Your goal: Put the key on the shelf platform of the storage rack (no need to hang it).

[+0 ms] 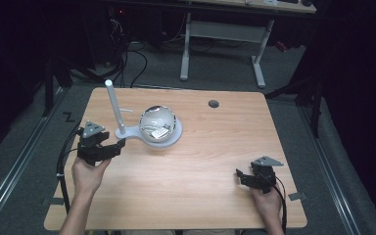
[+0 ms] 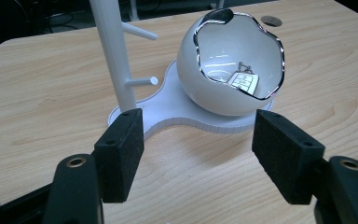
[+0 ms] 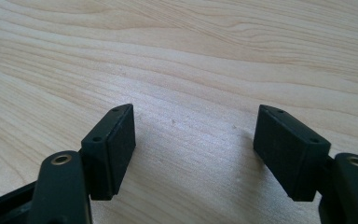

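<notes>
Left gripper (image 2: 198,149): gaping wide, facing the white stand (image 2: 186,119).
Right gripper (image 3: 196,149): gaping wide, hovering over bare table (image 1: 215,161) near its front edge.

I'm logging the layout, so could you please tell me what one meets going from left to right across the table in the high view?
Left tool → white post of the stand → white bowl → round hole in the tabletop → right tool.
</notes>
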Action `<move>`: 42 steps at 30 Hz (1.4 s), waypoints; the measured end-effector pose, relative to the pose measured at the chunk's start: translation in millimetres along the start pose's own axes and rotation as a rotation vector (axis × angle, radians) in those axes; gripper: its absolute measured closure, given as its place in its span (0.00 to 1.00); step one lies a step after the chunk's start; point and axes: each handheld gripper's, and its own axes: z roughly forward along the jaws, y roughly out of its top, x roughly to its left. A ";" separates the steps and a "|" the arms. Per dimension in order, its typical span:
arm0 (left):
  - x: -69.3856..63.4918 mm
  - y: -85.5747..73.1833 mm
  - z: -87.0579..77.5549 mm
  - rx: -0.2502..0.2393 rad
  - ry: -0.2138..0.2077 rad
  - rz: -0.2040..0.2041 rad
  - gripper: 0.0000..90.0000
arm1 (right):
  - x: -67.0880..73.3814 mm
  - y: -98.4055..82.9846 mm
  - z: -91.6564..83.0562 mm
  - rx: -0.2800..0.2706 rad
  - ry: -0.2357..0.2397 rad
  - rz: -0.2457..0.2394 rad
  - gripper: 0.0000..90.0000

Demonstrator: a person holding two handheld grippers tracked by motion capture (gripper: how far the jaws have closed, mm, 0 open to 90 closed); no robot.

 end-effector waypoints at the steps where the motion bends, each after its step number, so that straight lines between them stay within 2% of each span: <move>1: -0.3 -0.5 -0.6 0.000 -0.003 0.000 0.39 | 0.0 0.0 0.0 0.000 0.000 0.000 0.33; 8: -3.8 -5.7 -2.1 -0.004 -0.011 0.002 0.39 | 0.0 0.0 0.0 0.000 0.000 0.000 0.33; 12: -6.3 -9.9 -2.1 0.008 -0.008 0.017 0.39 | 0.0 0.0 0.0 0.000 0.000 0.000 0.33; 22: -7.9 -19.8 0.3 0.017 -0.021 0.000 0.39 | 0.0 0.0 0.0 0.000 0.000 0.000 0.33; 29: -12.1 -25.5 2.8 0.031 -0.040 0.008 0.39 | 0.0 0.0 0.0 0.000 0.000 0.000 0.33; 42: -14.6 -35.5 5.1 0.038 -0.054 -0.004 0.39 | 0.0 0.0 0.0 0.000 0.000 0.000 0.33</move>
